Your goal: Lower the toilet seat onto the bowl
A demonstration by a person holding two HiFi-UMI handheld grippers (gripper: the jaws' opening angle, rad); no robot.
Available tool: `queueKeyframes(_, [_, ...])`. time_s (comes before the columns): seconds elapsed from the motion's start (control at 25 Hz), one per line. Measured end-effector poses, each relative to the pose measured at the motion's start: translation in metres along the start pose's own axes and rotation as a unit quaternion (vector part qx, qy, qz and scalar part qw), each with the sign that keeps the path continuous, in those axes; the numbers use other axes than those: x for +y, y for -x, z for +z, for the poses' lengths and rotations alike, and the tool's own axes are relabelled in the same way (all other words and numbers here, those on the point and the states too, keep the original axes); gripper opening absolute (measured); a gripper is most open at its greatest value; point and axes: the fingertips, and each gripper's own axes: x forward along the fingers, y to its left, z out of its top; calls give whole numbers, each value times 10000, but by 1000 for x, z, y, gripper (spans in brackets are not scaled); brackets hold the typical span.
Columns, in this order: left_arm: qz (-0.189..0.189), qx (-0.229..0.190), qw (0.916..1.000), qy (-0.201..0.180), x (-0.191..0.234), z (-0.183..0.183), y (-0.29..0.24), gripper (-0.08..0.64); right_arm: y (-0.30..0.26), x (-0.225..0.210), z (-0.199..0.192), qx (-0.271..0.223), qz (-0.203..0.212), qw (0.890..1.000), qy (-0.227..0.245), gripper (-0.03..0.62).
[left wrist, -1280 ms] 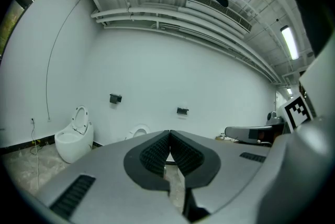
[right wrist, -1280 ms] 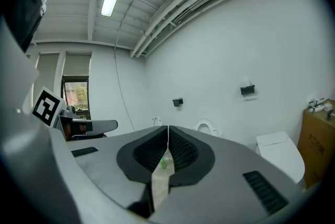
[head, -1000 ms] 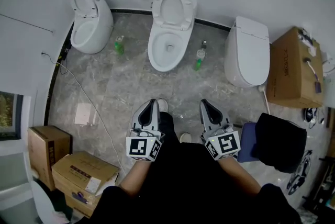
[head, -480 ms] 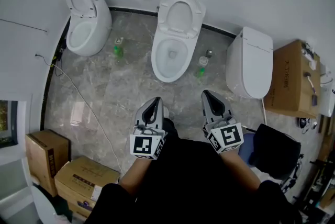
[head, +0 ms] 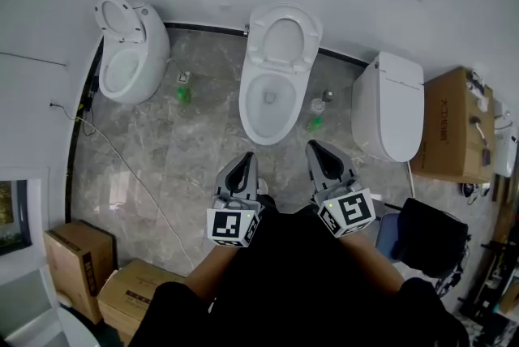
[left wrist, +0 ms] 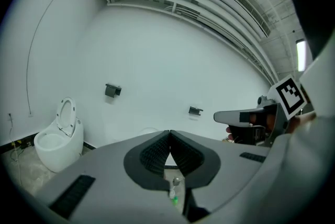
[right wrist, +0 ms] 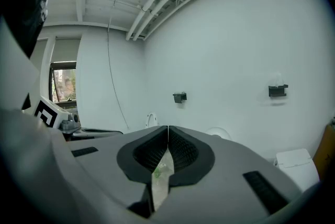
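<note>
The middle toilet [head: 273, 98] stands against the white wall with its seat [head: 282, 41] raised upright over the open bowl. Both grippers are held side by side over the floor just short of the bowl's front. The left gripper [head: 248, 157] is shut and empty, and so is the right gripper [head: 311, 146]. In the left gripper view the shut jaws [left wrist: 169, 133] point at the wall, and the right gripper [left wrist: 235, 116] shows beside them. In the right gripper view the jaws [right wrist: 168, 127] are shut, hiding most of the toilet.
A second toilet [head: 126, 53] with a raised seat stands at the left; a closed one [head: 389, 106] stands at the right. Green bottles [head: 183, 94] [head: 314, 124] flank the middle bowl. Cardboard boxes [head: 450, 122] [head: 77, 256] and a black bag [head: 430, 228] line the sides. A cable [head: 122, 159] crosses the floor.
The person has walked toward the toilets. Both shut grippers have come closer to the front of the middle bowl, and the boxes at the lower left have slid out of frame.
</note>
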Motion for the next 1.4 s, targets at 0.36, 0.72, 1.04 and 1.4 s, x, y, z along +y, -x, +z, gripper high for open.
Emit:
queueKeyframes(0.36, [-64, 89, 9999, -16, 31, 11, -17, 14, -28, -15, 4, 68, -379, 9992, -82, 32])
queueKeyframes(0.72, [16, 125, 9999, -93, 39, 12, -51, 14, -58, -47, 5, 8, -393, 9991, -135, 32])
queueKeyframes(1.04, [-16, 482, 9987, 159, 51, 11, -133, 14, -106, -127, 29, -222, -623, 9966, -483, 32])
queueKeyframes(1.4, [220, 665, 9973, -198, 58, 5, -244, 14, -156, -238, 23, 16, -773, 9938, -793, 32])
